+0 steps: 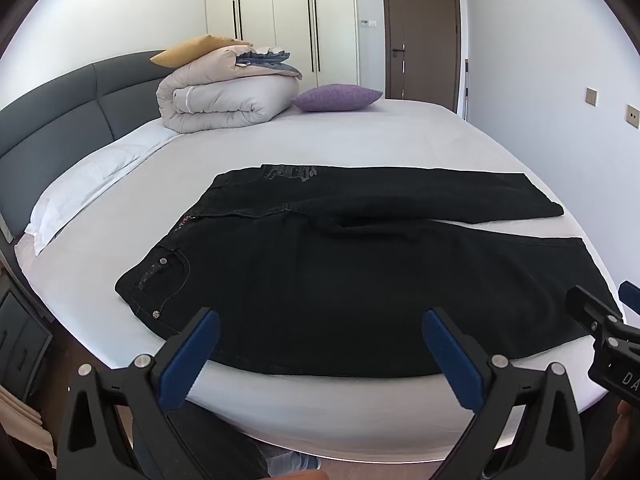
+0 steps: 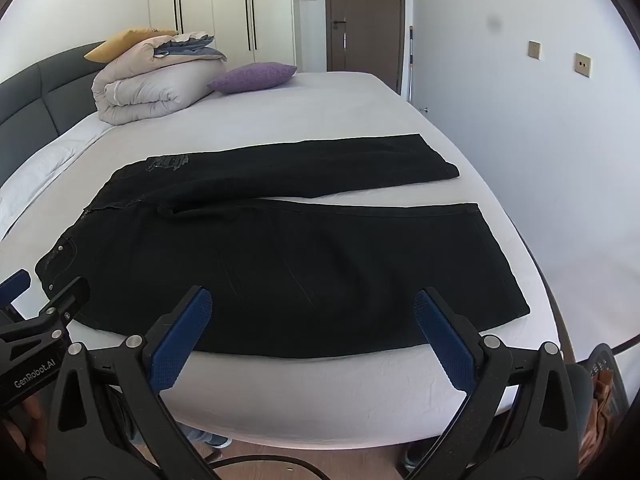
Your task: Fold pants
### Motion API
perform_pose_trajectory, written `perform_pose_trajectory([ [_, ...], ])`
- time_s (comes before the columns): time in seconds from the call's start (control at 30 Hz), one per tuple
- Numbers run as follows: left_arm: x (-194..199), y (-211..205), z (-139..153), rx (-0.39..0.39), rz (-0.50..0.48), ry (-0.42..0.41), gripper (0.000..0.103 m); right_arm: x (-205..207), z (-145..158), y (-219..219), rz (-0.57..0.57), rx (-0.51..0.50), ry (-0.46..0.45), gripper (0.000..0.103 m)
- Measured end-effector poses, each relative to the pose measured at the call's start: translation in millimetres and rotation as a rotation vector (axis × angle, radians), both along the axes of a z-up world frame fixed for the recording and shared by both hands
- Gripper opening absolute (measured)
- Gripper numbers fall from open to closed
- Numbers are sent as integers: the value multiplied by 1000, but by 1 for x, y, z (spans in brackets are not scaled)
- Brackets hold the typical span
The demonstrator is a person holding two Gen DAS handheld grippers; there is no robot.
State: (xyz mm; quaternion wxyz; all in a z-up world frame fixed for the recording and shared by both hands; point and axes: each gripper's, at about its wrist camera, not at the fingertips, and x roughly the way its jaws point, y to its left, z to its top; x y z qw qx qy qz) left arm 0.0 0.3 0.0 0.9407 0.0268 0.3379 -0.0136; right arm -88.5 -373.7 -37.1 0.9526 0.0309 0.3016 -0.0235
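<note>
Black pants (image 1: 340,272) lie spread flat on the white bed (image 1: 360,140), waist to the left, both legs running right, slightly apart at the hems. They also show in the right wrist view (image 2: 280,264). My left gripper (image 1: 320,320) is open and empty, hovering just above the near edge of the pants by the waist and hip. My right gripper (image 2: 312,300) is open and empty, above the near leg's lower edge. The right gripper's side shows in the left wrist view (image 1: 600,320); the left gripper's side shows in the right wrist view (image 2: 44,312).
A folded duvet (image 1: 224,96) with a yellow pillow (image 1: 196,50) and a purple cushion (image 1: 336,98) sit at the far end of the bed. A grey headboard (image 1: 60,124) runs along the left. A white pillow (image 1: 84,188) lies by it. The wall is close on the right.
</note>
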Motion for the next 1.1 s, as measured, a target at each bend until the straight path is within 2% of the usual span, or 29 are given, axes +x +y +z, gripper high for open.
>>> perform_pose_trajectory([
  [1.1, 0, 0, 0, 6, -1, 2, 103, 0, -1, 0, -2, 1, 9, 103],
])
